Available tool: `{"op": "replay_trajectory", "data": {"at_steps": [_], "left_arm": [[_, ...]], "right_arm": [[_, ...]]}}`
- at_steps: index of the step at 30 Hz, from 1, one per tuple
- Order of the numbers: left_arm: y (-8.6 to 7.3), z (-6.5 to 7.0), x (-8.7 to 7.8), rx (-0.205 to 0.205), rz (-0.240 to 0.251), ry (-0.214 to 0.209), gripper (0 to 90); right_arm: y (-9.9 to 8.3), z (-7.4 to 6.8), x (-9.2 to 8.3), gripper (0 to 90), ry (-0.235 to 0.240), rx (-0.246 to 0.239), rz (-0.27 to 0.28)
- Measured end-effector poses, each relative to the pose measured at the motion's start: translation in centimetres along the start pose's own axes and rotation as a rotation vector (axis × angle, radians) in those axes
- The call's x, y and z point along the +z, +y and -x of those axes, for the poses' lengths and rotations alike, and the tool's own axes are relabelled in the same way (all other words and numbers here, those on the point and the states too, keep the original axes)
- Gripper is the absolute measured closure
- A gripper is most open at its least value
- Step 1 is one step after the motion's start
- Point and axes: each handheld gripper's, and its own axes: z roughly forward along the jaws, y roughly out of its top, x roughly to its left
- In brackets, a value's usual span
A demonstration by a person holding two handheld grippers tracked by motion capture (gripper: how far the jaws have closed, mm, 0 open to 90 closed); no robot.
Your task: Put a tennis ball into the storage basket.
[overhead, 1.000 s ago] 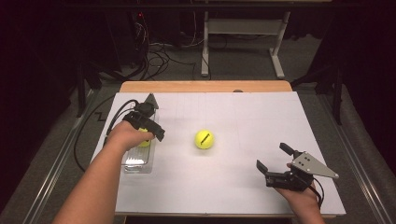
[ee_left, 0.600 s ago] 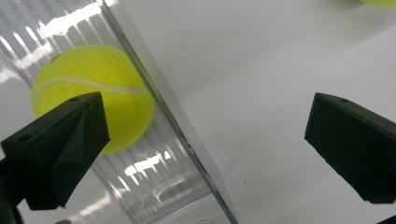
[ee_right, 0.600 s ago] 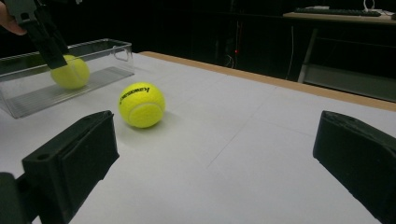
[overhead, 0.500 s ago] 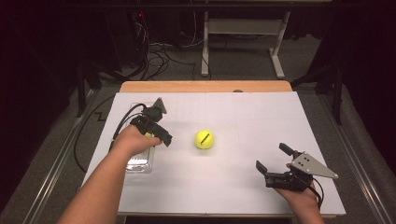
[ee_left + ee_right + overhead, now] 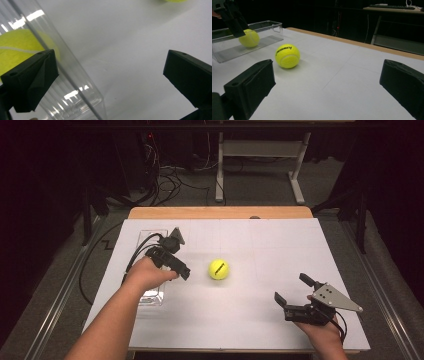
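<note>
A fuzzy yellow-green tennis ball with black lettering (image 5: 218,269) is seen lying free on the white-covered bench (image 5: 280,245), near its middle, just beside the left tongs (image 5: 183,272) and well apart from the right tongs (image 5: 292,296). A second yellow-green tennis ball (image 5: 249,38) is seen inside the clear rectangular plastic box (image 5: 265,31) at the left side of the bench.

The left tongs are held apart and empty, pointed toward the free ball from just past the box's near wall. The right tongs (lower right of the high view) are likewise spread wide and hold nothing, resting low near the bench's front edge.

The free ball is judged to be the thing to be taken next, probably for the box. It should handle as light and springy: the felt cover gives good friction, so slipping is unlikely, but the round shape means it can be rolled away by a glancing touch. It is best gripped across its widest part, one jaw on each side at mid-height, with the tongs brought down from above so that the ball is not nudged. A firm squeeze can be tolerated, since nothing about it is fragile. The box, being thin and light, could be shifted if knocked.
</note>
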Motion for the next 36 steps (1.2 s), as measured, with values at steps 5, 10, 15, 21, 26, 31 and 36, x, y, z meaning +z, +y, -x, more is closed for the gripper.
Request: {"op": "replay_trajectory", "data": {"at_steps": [5,10,15,21,26,31,36], "left_arm": [[0.1,1.5,0.2,0.037,0.01,-0.005,0.7],[0.3,2.9,0.6,0.065,0.01,-0.04,0.7],[0.5,4.5,1.1,0.102,0.014,-0.045,0.7],[0.9,5.9,1.7,0.135,0.01,-0.062,0.7],[1.1,6.5,2.1,0.15,0.002,-0.065,0.7],[1.0,6.7,2.4,0.151,0.006,-0.074,0.7],[1.2,6.6,2.2,0.139,0.019,-0.082,0.7]], "right_arm": [[0.0,0.1,0.0,0.4,-0.002,0.001,-0.001],[0.0,0.1,-0.1,0.4,-0.001,0.003,0.002],[0.0,0.1,0.0,0.4,-0.001,0.001,0.0],[0.0,0.2,0.1,0.4,0.0,0.004,0.002],[0.1,0.3,0.5,0.4,0.001,0.012,-0.001],[0.1,0.2,0.6,0.4,0.003,0.006,-0.001],[0.1,0.3,0.3,0.4,0.0,0.009,0.003]]}}
